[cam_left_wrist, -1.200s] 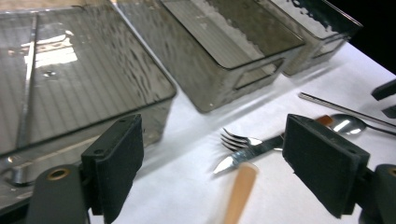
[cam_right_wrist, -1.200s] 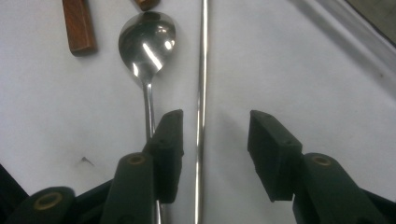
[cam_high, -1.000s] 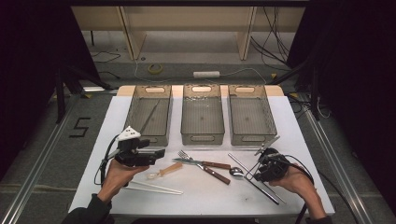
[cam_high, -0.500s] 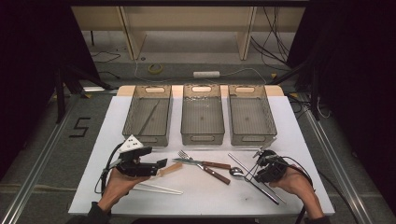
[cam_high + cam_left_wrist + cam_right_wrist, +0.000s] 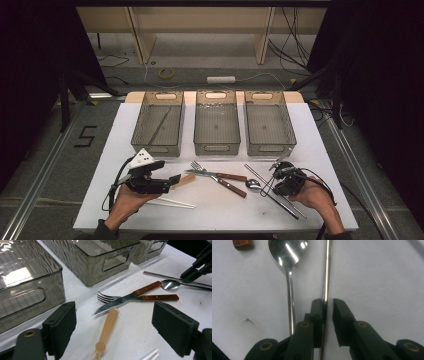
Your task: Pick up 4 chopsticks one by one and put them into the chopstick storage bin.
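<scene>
Steel chopstick: thin, rigid, slippery, light; right tongs have just been closing around its shaft, one pad touching, a slit remaining; grip mid-shaft, spoon at 9 o'clock; left tongs spread.

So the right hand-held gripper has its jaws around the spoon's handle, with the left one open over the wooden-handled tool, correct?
Not quite. The right gripper view shows the right hand-held gripper straddling a metal chopstick, its jaws just closing; the spoon lies beside it. The left hand-held gripper is open over the wooden-handled tool.

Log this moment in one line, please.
right gripper: jaws just closing, chopstick between | left gripper: open, by beige handle
</scene>
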